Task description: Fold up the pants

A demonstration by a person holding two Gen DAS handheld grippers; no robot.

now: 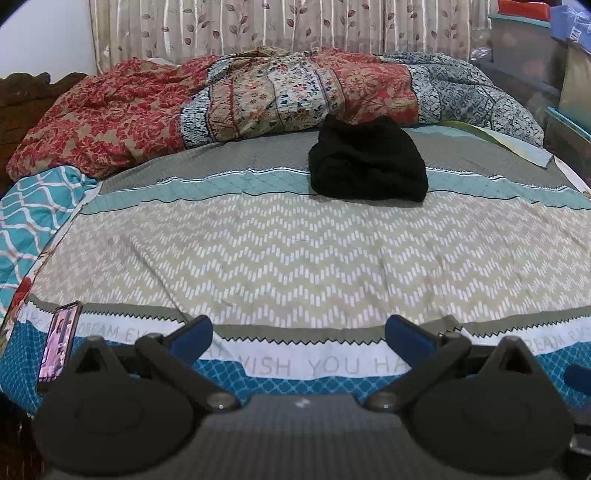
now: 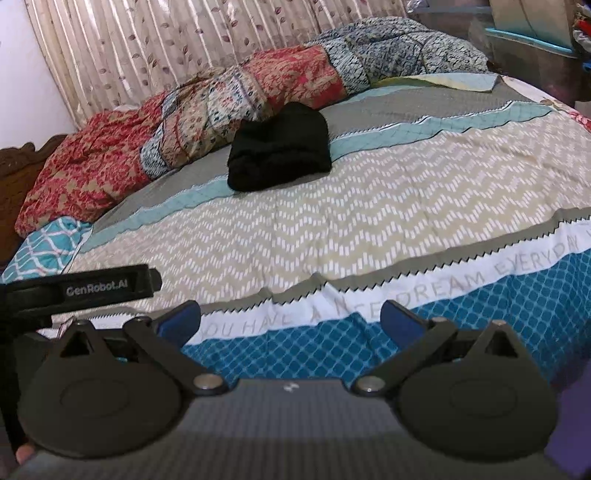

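Black pants lie folded in a compact bundle far back on the bed, in front of the crumpled quilt; the right wrist view has the pants left of centre. My left gripper stands open at the bed's near edge, blue fingertips wide apart, nothing between them. My right gripper is also open and empty, over the blue lattice border. Both are well short of the pants. The left gripper's black body shows at the left of the right wrist view.
A patterned bedspread covers the bed. A red and blue quilt is heaped along the back, before a leaf-print curtain. A phone lies at the near left edge. Storage boxes stand at the right.
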